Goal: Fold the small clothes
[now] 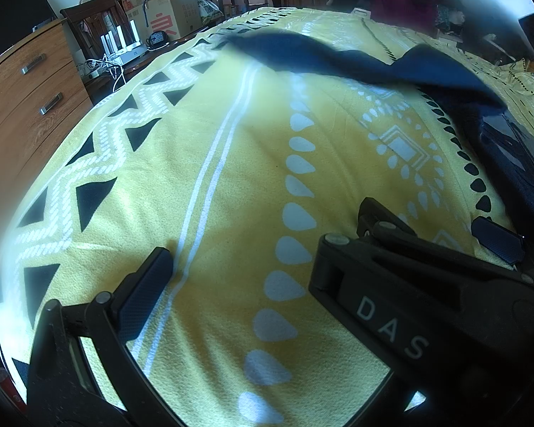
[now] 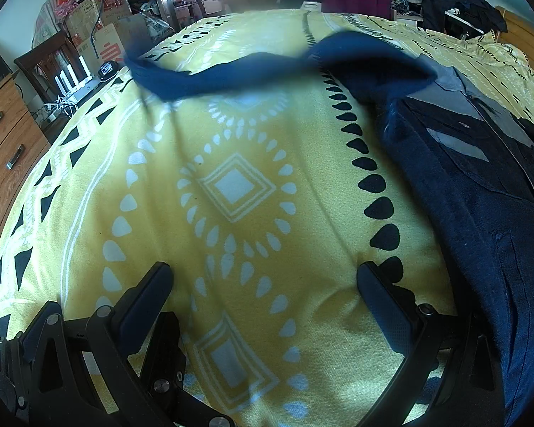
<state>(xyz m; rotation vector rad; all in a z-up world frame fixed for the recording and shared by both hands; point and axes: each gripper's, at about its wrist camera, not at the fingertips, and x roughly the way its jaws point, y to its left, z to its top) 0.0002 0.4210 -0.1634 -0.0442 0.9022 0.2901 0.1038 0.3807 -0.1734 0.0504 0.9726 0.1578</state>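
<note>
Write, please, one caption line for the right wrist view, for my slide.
Open right tool hovering over the yellow patterned blanket, with a navy garment lying to its right.

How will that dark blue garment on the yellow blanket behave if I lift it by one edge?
The dark blue garment will probably hang floppy, since it already lies in soft folds. It looks light. On the yellow blanket, a push would likely bunch it rather than slide it.

L gripper (image 1: 333, 249): jaws wide apart, nothing between pads, 2 fingers low over surface. In L wrist view R gripper's black body, marked "DAS", crosses in front of L's right finger, w/ tip pointing up-left. R gripper (image 2: 263, 284): jaws also spread wide, pads empty, both fingertips (image 2: 160, 274) low, close to surface; contact unclear.
</note>
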